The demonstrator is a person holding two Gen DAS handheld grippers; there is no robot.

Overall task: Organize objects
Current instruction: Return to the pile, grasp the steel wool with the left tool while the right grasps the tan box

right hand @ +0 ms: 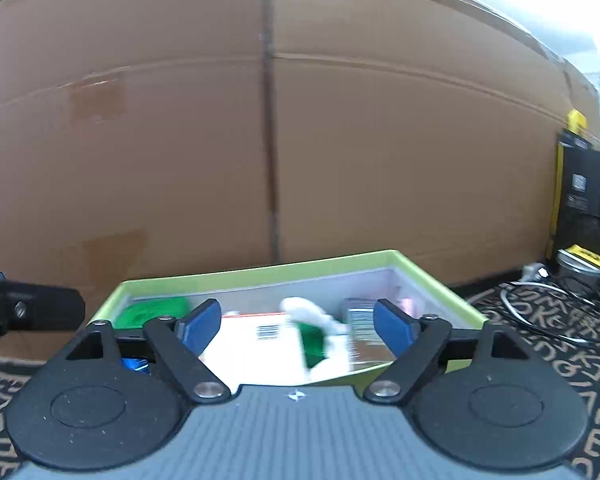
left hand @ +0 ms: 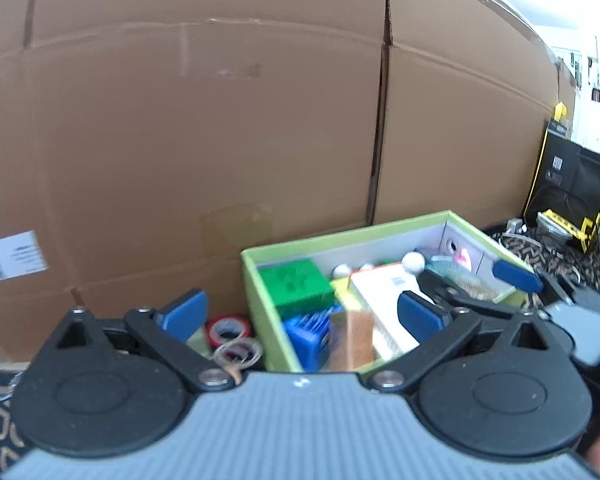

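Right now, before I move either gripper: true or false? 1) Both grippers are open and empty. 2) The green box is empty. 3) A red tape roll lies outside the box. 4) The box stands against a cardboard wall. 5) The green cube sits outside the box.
1) True: the left gripper and right gripper both have fingers spread with nothing between them.
2) False: the green box holds many items, among them a blue block and white balls.
3) True: the red tape roll lies just left of the box.
4) True: the cardboard wall rises right behind it.
5) False: the green cube sits inside, at the box's far left corner.
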